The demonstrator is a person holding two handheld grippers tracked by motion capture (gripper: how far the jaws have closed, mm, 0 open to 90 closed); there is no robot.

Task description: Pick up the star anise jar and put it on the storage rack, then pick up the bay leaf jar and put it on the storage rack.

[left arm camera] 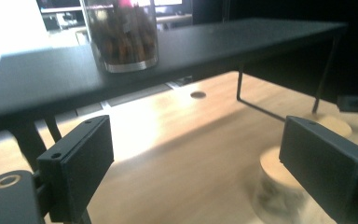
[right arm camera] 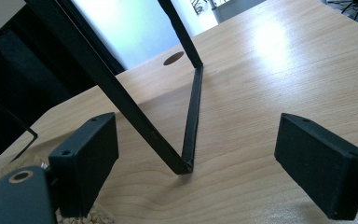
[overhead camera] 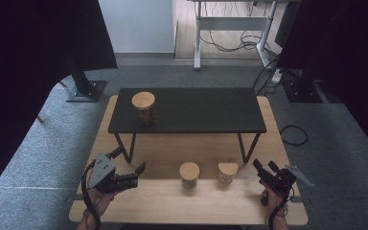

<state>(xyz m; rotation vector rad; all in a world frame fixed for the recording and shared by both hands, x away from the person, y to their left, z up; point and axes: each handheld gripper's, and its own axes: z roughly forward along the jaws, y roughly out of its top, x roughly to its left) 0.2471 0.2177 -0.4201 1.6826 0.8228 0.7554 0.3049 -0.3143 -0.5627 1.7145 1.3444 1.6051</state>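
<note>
Here: lidded jar (overhead camera: pixel 144 108) on shelf (overhead camera: pixel 196 112) holds brown sticks; both claws wide, empty.

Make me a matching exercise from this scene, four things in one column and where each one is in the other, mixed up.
Things:
1. jar on shelf
2. middle jar
3. left hand-held gripper
4. right hand-held gripper

Places:
A. near the table's front right corner, jaws open
B. on the wood, right of the left hand-held gripper
C. on the black shelf's left end
D. front left of the table, jaws open, pointing toward the jars on the wood

Pairs: 1-C, 2-B, 3-D, 4-A
</note>
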